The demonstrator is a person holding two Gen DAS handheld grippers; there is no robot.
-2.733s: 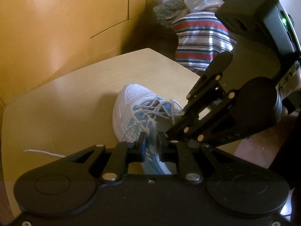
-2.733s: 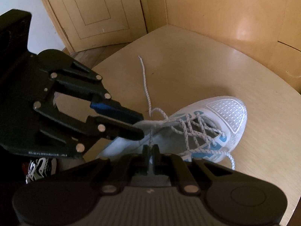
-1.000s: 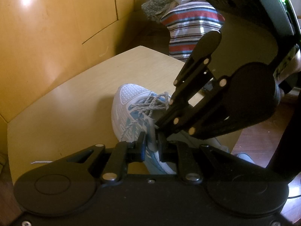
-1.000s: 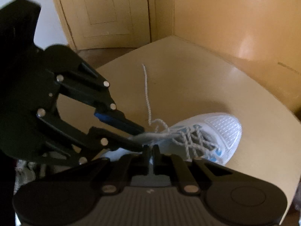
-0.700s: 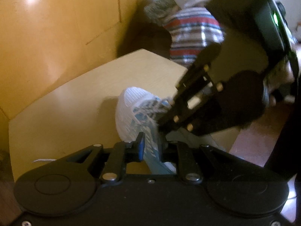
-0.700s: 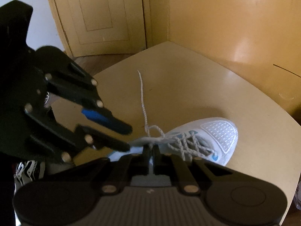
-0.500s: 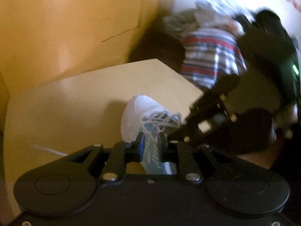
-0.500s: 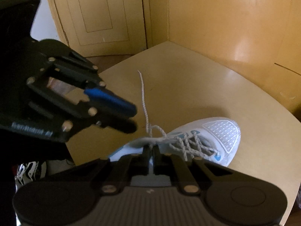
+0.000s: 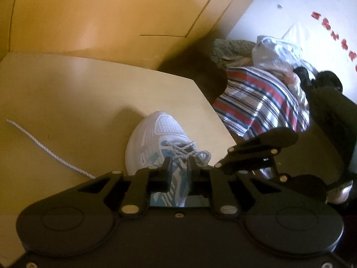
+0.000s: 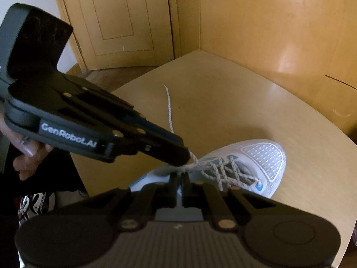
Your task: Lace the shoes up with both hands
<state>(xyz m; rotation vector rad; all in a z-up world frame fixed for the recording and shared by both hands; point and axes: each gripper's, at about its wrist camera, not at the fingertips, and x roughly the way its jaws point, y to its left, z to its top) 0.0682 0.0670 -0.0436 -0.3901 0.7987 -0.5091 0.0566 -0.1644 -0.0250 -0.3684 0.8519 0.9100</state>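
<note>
A white and blue sneaker [image 9: 160, 138] [image 10: 256, 163] with speckled laces lies on a light wooden table [image 9: 78, 102] [image 10: 223, 102]. One loose lace end [image 9: 42, 147] [image 10: 169, 111] trails across the table. My left gripper [image 9: 178, 167] hovers over the shoe's lacing with a narrow gap between its jaws; in the right wrist view [image 10: 183, 156] its tip touches the lace crossing at the tongue. My right gripper [image 10: 179, 178] is shut on a lace strand just above the shoe's opening; in the left wrist view [image 9: 223, 163] it sits right of the shoe.
Wooden wardrobe panels [image 9: 111, 17] and a door [image 10: 116, 22] stand behind the table. A striped cloth pile [image 9: 263, 102] lies beyond the table's right edge. Another shoe [image 10: 33, 203] lies on the floor at the left.
The left gripper has swung over and down to the lace crossing beside the right gripper's tip. The right gripper has stayed shut on the lace. The shoe has not moved.
</note>
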